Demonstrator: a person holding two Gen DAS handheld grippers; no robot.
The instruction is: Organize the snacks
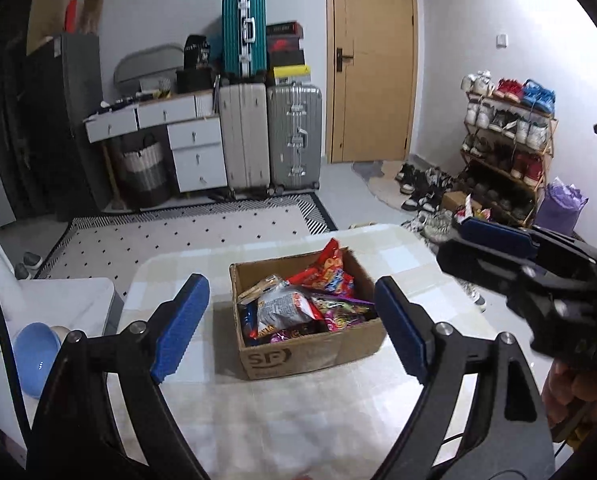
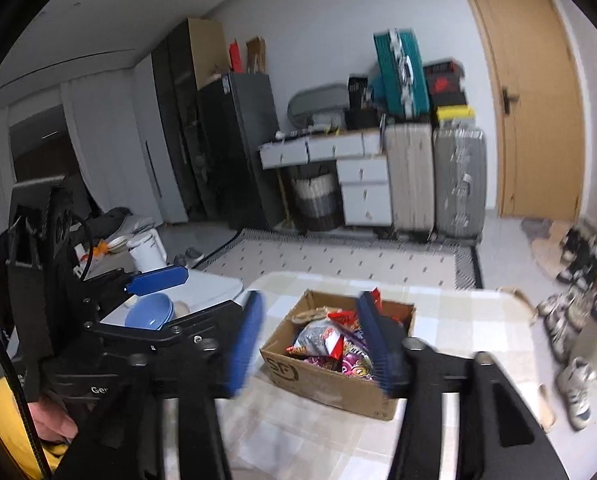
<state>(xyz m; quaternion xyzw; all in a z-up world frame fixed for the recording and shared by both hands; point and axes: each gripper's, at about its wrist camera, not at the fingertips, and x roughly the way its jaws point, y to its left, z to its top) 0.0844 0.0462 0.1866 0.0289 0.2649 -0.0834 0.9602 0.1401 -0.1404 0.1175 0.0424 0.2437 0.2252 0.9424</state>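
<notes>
An open cardboard box (image 1: 310, 354) (image 2: 330, 380) marked SF stands on the table with the pale checked cloth (image 1: 298, 420). It is filled with several snack packets (image 1: 294, 304) (image 2: 338, 340), red, silver and purple. My left gripper (image 1: 294, 320) hovers on the near side of the box, open, with nothing between its blue pads. My right gripper (image 2: 312, 340) is also open and empty, raised over the near side of the box. In the left wrist view the right gripper (image 1: 470, 244) shows at the right edge. In the right wrist view the left gripper (image 2: 194, 296) shows at the left.
A blue bowl (image 1: 34, 356) (image 2: 150, 312) lies on a low white stand left of the table. Beyond are a patterned rug (image 1: 186, 236), suitcases (image 1: 270, 136), a drawer unit (image 1: 194, 152), a wooden door (image 1: 372, 60) and a shoe rack (image 1: 506, 148) with shoes on the floor.
</notes>
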